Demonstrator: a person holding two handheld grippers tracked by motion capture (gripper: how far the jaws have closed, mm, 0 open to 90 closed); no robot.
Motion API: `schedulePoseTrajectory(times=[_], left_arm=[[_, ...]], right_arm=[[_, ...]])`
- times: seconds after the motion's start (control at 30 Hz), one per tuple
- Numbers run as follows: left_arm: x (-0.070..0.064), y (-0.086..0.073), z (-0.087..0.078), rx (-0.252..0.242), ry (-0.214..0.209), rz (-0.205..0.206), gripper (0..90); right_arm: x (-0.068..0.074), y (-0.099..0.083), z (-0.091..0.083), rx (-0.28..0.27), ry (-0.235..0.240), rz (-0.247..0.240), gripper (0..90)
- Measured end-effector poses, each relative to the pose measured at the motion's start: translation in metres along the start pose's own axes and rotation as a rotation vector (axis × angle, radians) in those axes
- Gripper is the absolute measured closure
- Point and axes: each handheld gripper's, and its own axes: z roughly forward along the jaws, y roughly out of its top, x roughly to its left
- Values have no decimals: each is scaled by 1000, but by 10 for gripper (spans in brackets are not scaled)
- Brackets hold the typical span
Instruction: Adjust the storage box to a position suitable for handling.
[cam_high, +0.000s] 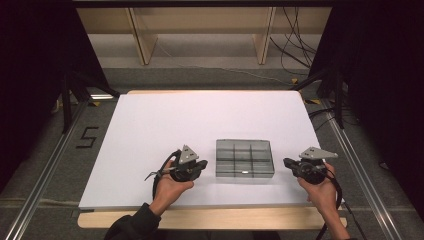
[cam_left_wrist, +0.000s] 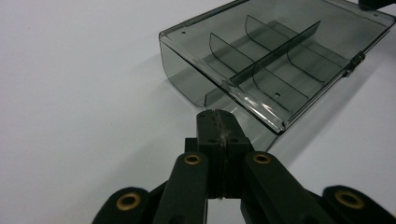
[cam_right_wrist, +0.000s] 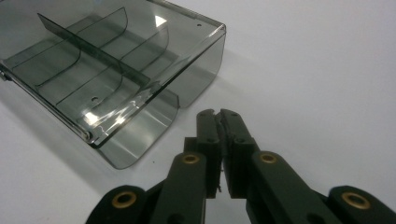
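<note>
Black jaws of the left claw (cam_left_wrist: 218, 122) were pressed together on nothing; those of the right claw (cam_right_wrist: 218, 120) stood barely parted, also empty. Between them we found the smoky clear divider box (cam_high: 245, 158) resting on the white bench (cam_high: 165, 120), near both claws and touching neither.

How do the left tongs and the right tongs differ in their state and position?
The left tongs are pressed fully shut; the right tongs show a thin gap. The left tongs sit left of the clear grey plastic divided box, the right tongs to its right. Both hold nothing.
</note>
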Motion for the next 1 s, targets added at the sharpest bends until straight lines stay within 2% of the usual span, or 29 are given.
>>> schedulePoseTrajectory(times=[0.03,0.07,0.1,0.17,0.2,0.23,0.37,0.4,0.43,0.47,0.5,0.53,0.57,0.6,0.63,0.7,0.8,0.83,0.9,0.97,1.0], left_arm=[[0,1,2,10,8,16,888],[-1,2,6,14,19,11,888],[-1,4,9,32,10,12,888],[-1,11,17,69,24,22,887],[-1,11,17,69,24,22,887],[-2,14,20,108,21,51,887],[-5,15,24,140,31,75,876],[-4,14,25,147,20,86,876],[-7,12,29,147,9,60,874],[-7,12,29,147,9,60,872],[-11,11,31,149,11,47,879],[-11,11,31,149,11,47,878],[-12,11,30,151,7,65,879],[-12,11,30,151,7,65,878],[-12,11,29,144,-2,56,878],[-13,11,29,144,0,53,874],[-14,11,30,144,4,51,881],[-14,10,31,135,1,43,889],[-15,9,31,132,0,29,891],[-15,7,30,124,-3,-2,891],[-15,7,30,124,-3,-2,892]], right_arm=[[2,0,1,6,-8,21,881],[2,0,1,6,-8,21,881],[2,1,3,5,-7,16,884],[3,2,9,25,-15,-9,885],[3,2,9,25,-15,-9,885],[2,4,12,27,-5,-32,885],[2,6,19,41,2,-36,884],[2,6,19,41,2,-36,884],[2,6,24,40,16,-36,884],[2,6,24,40,16,-36,884],[5,6,26,53,34,-1,885],[5,6,26,53,34,-1,885],[2,6,29,40,54,-32,884],[2,6,29,40,54,-32,884],[6,6,28,57,49,11,884],[5,7,31,59,56,-15,887],[5,7,33,61,56,-28,892],[7,6,32,65,65,28,900],[5,6,33,54,77,23,900],[4,4,33,62,93,52,900],[4,4,33,62,93,52,900]])
